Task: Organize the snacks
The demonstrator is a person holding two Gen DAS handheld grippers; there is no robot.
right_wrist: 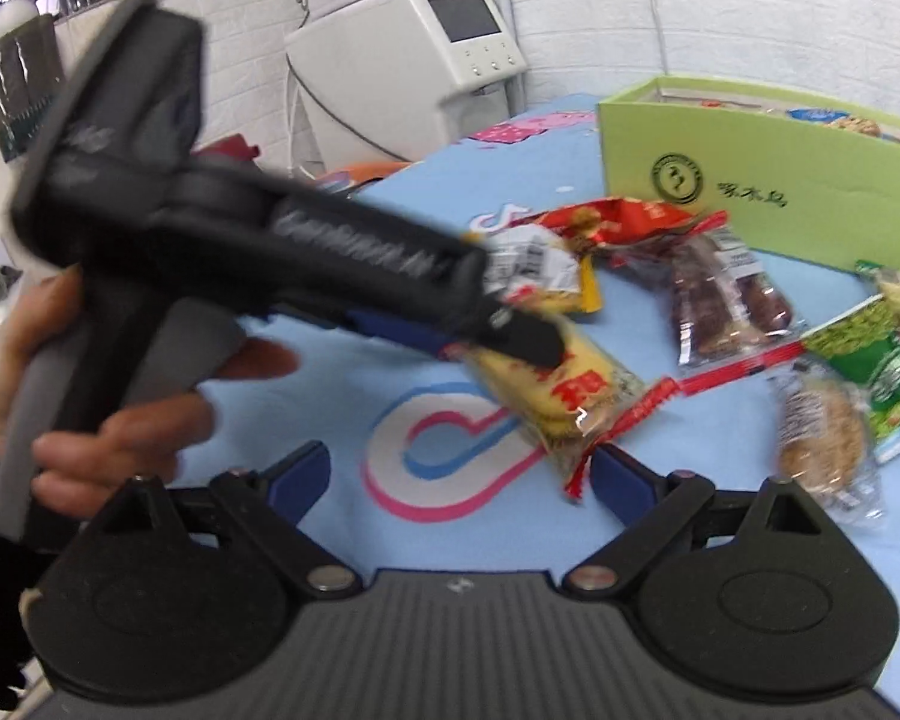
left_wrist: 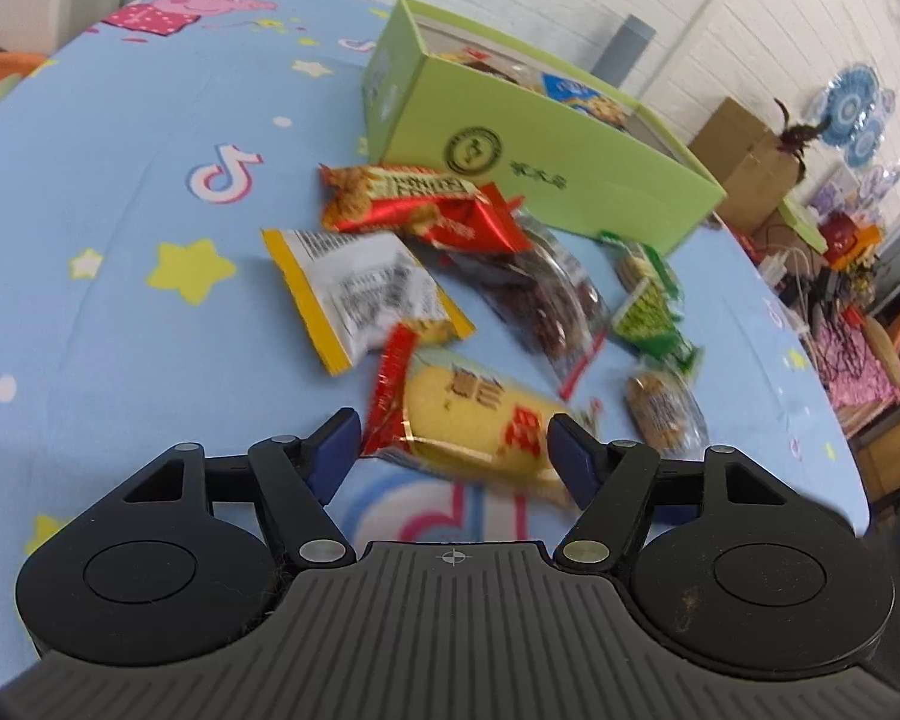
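The yellow cake pack [left_wrist: 480, 420] is the one in play right now. It lies on the blue desk [left_wrist: 120, 228] on the near side of the green box [left_wrist: 558, 162], closest of the loose snacks to both tools. The left tool [left_wrist: 453, 441] has its blue fingers on either side of that pack, partly drawn in; looks to me like they're pressing its sides, so I'd call it pinched, though blur makes contact hard to swear by. From the right wrist view you can see a hand [right_wrist: 108, 396] gripping that tool's handle, fingers down on the pack.

Between the pack and the green box sit a white-and-yellow packet [left_wrist: 360, 294], a red wrapper [left_wrist: 414, 204] and a clear bag of dark brown snacks [left_wrist: 540, 300]. Off to the side of those are green packets [left_wrist: 648, 306] and a round biscuit [left_wrist: 663, 411]. The box already has a few snacks inside.

The right tool [right_wrist: 459, 480] is spread wide, holding nothing, just hovering near the pack's red crimped end.

So: pickup step, I reckon. Next is lifting the pack clear and carrying it over the box wall without dragging its neighbours.
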